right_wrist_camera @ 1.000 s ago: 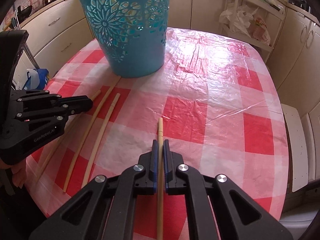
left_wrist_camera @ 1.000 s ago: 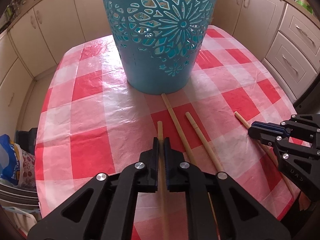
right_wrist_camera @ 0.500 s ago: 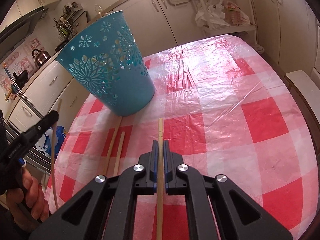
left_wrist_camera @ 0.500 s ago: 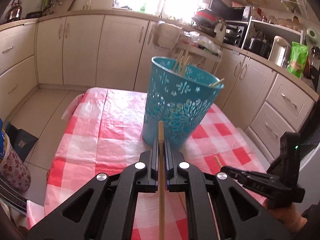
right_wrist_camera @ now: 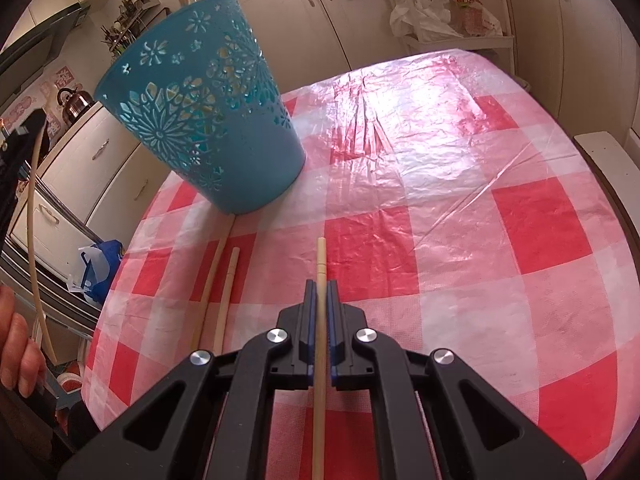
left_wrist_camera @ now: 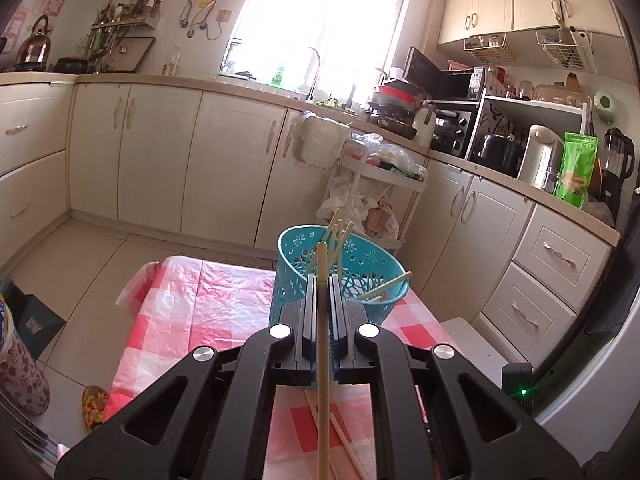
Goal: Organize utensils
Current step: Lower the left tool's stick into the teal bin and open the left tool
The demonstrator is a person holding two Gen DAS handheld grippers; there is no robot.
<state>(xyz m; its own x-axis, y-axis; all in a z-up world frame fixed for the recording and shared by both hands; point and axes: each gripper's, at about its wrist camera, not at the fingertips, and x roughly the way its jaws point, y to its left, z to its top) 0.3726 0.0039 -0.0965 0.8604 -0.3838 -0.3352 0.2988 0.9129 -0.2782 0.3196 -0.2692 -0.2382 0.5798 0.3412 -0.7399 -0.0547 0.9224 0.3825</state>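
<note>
My left gripper (left_wrist_camera: pixel 321 284) is shut on a wooden chopstick (left_wrist_camera: pixel 322 344), held high above the table and in line with the teal cut-out basket (left_wrist_camera: pixel 360 280). Several chopsticks stand in that basket. My right gripper (right_wrist_camera: pixel 320 288) is shut on another chopstick (right_wrist_camera: pixel 320 320), held just above the red-and-white checked tablecloth (right_wrist_camera: pixel 460 240), with the basket (right_wrist_camera: pixel 208 120) ahead to the left. Two chopsticks (right_wrist_camera: pixel 222 296) lie on the cloth left of the right gripper. The left gripper and its chopstick (right_wrist_camera: pixel 34 240) show at the far left of the right wrist view.
Cream kitchen cabinets (left_wrist_camera: pixel 160 160) ring the room. A white trolley with bags (left_wrist_camera: pixel 372 184) stands behind the table. A white stool (right_wrist_camera: pixel 608 156) is beside the table's right edge. Two loose chopsticks (left_wrist_camera: pixel 344 440) lie below the left gripper.
My left gripper has risen further with its chopstick, so the basket's open top now shows from above. My right gripper has lifted its chopstick slightly and tilted toward the basket.
</note>
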